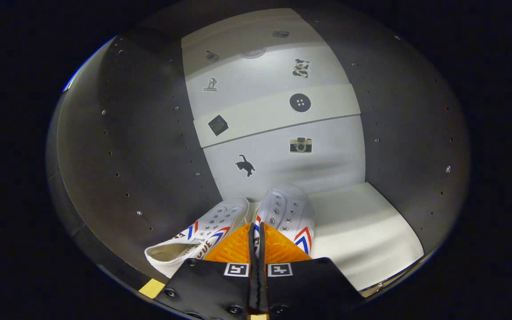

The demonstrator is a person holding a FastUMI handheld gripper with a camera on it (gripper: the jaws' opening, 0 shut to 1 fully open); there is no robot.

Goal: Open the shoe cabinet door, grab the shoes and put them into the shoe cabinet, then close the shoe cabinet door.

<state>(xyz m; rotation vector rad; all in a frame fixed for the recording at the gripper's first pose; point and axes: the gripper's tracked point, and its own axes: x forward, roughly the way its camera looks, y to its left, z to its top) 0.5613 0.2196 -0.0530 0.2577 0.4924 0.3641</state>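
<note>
The gripper view looks into the shoe cabinet (118, 146), whose dark left wall is seen dotted with small holes and screws. On the pale shelf (362, 231) at the bottom, toward its left edge, the left shoe (196, 240) is seen tipped over on its side, its opening turned toward the camera and its toe pointing to the back corner. Just beside it, the right shoe (288, 215) is seen with its toe toward the back panel; whether the two touch cannot be told. The hand-held gripper (256, 242) is seen with its fingers drawn together, only a thin slit left between them, and a narrow strip of the right shoe's edge seems to be pinched there, though a firm grip on it cannot be confirmed. Beyond the shoes, the pale back panel (278, 169) is decorated with small stickers, among them a cat, a camera and a button. The right part of the shelf is bordered by the dark right wall (416, 133).
</note>
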